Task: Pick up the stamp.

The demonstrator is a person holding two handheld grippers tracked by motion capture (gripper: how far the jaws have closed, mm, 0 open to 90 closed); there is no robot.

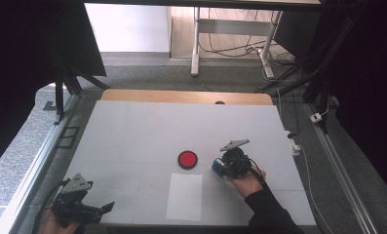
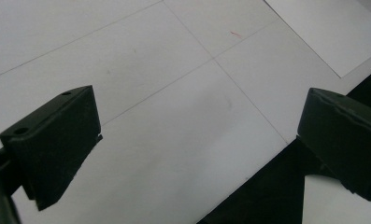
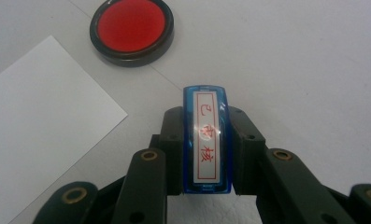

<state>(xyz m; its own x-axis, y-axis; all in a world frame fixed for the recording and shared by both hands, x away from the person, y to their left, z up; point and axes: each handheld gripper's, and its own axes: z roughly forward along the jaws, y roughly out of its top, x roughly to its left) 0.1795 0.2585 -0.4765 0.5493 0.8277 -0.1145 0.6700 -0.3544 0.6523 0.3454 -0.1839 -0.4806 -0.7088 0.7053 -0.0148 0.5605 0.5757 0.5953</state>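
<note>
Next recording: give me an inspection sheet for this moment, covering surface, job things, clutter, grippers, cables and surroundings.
Surface: white table, faint seam lines, wooden far edge.
Job's things: blue stamp with red characters, clamped upright; red ink pad, open, left of it; white paper sheet near the front edge.
Clutter: nothing seen.
Grippers: right gripper shut on the stamp; left gripper open at the front left corner, holding nothing.
Cables: loose cables on the floor beyond the table.
Surroundings: grey floor, white table legs, dark frames at both sides.
</note>
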